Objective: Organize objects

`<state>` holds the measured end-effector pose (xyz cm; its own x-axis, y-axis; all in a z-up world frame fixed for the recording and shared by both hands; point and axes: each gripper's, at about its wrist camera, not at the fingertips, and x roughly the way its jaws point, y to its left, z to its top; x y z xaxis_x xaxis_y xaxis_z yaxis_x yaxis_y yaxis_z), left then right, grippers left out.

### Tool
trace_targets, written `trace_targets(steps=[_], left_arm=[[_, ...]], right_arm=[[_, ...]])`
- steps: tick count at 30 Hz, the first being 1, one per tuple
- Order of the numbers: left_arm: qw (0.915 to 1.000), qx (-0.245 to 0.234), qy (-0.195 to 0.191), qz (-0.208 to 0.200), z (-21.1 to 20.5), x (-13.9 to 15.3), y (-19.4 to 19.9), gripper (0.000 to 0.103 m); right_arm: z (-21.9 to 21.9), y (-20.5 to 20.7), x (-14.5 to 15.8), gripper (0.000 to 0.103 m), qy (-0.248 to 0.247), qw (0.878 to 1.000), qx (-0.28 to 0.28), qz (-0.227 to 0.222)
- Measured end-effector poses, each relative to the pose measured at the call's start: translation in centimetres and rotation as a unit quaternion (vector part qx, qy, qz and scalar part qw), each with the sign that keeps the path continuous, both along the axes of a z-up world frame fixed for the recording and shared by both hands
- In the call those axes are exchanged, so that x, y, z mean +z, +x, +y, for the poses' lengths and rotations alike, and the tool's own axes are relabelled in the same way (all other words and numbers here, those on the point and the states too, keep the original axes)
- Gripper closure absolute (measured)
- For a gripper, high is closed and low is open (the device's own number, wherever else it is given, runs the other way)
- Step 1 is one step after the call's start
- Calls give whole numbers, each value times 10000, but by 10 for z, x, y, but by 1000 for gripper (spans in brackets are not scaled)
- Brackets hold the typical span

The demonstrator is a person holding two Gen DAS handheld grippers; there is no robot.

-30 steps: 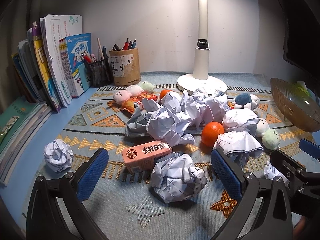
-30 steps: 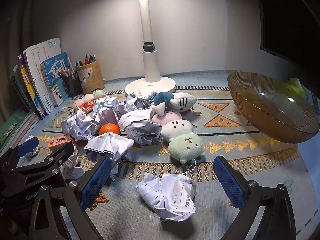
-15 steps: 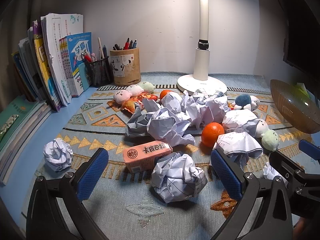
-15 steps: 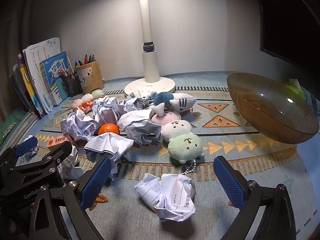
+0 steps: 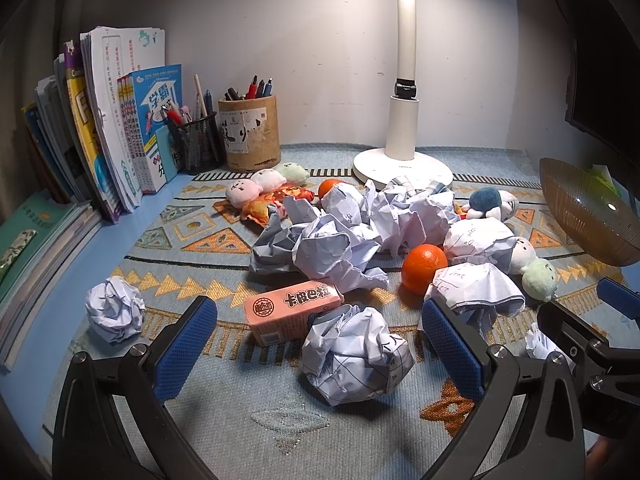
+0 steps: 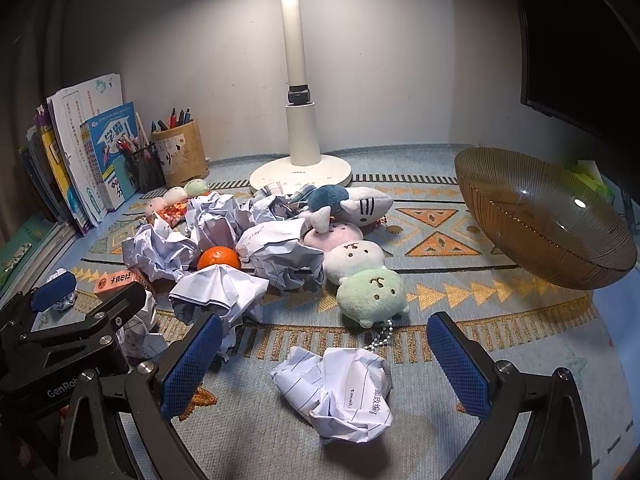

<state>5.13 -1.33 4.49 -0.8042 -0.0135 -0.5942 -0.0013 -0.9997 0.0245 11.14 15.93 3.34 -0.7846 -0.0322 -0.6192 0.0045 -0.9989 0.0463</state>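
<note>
Crumpled paper balls, plush toys, oranges and a pink box lie heaped on a patterned mat. My left gripper [image 5: 320,344] is open, with a paper ball [image 5: 356,356] between its fingers and the pink box [image 5: 294,308] just beyond. An orange [image 5: 424,262] lies to the right. My right gripper [image 6: 324,360] is open around another paper ball [image 6: 340,388]. A green plush [image 6: 372,292] and a white plush [image 6: 352,258] lie just beyond it. The amber glass bowl [image 6: 552,240] sits at the right.
A white lamp base [image 5: 402,166] stands at the back. A wooden pen holder [image 5: 252,138], a mesh pen cup [image 5: 196,142] and upright books [image 5: 108,120] line the back left. A lone paper ball [image 5: 114,308] lies left. A dark monitor [image 6: 580,40] is at right.
Both grippers stay open and nearly still. The views have shifted only slightly; no object has moved.
</note>
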Motion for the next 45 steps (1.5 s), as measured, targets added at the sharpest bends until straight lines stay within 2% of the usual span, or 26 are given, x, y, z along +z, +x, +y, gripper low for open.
trace_targets(steps=[25,29,33,36,38,42,45], left_arm=[[10000,29,43,83,-2,4,5,1],[9989,-13,464,-14,-31,10,18,1],[9981,165,574,-145,-77,11,34,1],[9957,365,820,-244,-114,11,37,1],[9946,515,857,-289,-132,12,34,1],[9938,645,731,-531,-148,7,18,1],[9913,683,835,-752,-155,-1,1,1]], right_arm=[[-5,1,0,1,136,9999,-20,-5],[-2,1,2,1,32,10000,35,3],[3,1,2,2,-394,9990,132,-186],[-6,-3,3,12,-708,9960,359,-405],[-18,-9,4,20,-717,9946,454,-597],[-35,-20,8,20,-897,9911,600,-779],[-44,-30,9,20,-820,9914,552,-856]])
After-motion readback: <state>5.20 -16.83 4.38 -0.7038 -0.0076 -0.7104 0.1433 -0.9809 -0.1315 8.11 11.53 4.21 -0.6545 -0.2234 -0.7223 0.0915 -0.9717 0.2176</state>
